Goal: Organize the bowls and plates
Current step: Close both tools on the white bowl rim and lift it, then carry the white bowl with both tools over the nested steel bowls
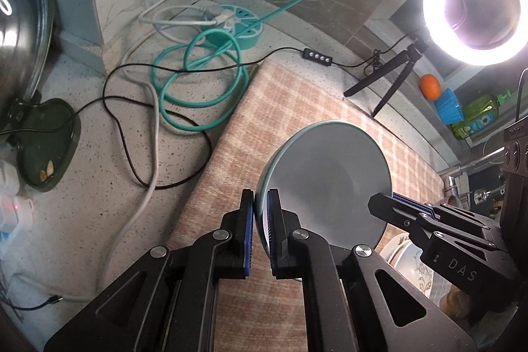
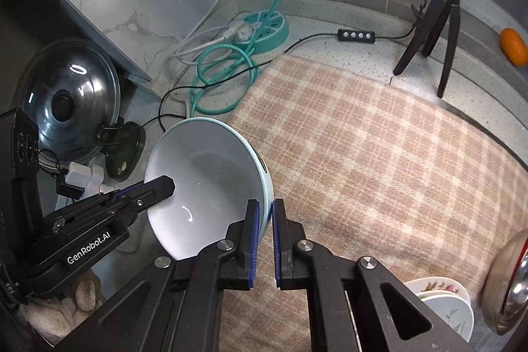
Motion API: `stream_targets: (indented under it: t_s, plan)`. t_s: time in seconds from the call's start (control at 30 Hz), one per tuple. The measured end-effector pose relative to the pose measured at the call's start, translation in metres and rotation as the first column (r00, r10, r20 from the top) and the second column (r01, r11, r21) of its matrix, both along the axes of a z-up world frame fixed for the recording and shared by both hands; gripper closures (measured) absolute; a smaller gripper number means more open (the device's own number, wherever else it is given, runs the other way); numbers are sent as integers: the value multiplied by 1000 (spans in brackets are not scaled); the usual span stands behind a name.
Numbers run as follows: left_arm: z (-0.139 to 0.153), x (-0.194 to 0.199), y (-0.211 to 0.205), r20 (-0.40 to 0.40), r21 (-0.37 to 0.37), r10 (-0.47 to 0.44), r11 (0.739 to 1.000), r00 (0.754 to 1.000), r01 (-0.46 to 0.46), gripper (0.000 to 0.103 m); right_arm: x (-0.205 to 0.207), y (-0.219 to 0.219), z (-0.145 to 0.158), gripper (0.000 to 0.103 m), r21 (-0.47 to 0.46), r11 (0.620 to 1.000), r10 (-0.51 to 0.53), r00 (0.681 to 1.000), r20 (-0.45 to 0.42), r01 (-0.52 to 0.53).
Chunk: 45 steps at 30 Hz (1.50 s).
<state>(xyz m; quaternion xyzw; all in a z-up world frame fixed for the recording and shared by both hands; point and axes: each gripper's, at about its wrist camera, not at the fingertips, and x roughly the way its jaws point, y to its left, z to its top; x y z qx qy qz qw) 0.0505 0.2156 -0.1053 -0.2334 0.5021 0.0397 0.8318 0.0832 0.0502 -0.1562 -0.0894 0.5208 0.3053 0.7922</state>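
Observation:
A pale blue bowl (image 1: 330, 174) (image 2: 204, 183) hangs tilted above the checked cloth, gripped from two opposite sides. My left gripper (image 1: 261, 220) is shut on its rim, one pad inside the bowl and one outside. My right gripper (image 2: 266, 220) is shut on the opposite rim in the same way. Each gripper also shows in the other's view: the right gripper (image 1: 379, 200) at the bowl's far edge, the left gripper (image 2: 158, 185) with one finger lying inside the bowl. A stack of floral plates and bowls (image 2: 442, 305) (image 1: 409, 256) sits at the lower right.
The pink checked cloth (image 2: 379, 154) covers the speckled counter. Behind it lie a teal power strip (image 2: 264, 25) with coiled cables and a ring light on a tripod (image 2: 435, 32). A glass pot lid (image 2: 69, 98) leans at left, a metal bowl (image 2: 505, 279) stands at right, an orange (image 2: 513, 47) lies far right.

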Motion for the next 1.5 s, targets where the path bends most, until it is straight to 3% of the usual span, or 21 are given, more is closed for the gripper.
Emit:
stream_targets:
  t_s: [0.37,0.7,1.5]
  plan:
    - [27,5,-35,47,16,-69,998,997,68,97,-11,-36,30,96,19,999,-41,998,55,40]
    - [45,21,-88,76,27,-164,986,984,162,97,-10,-97,49,96,34,993,-118,989,89,115]
    - [50,67,-241,80,20,-412,911,907,412,96,8,-267,53,96,68,930,-364,930,49,361]
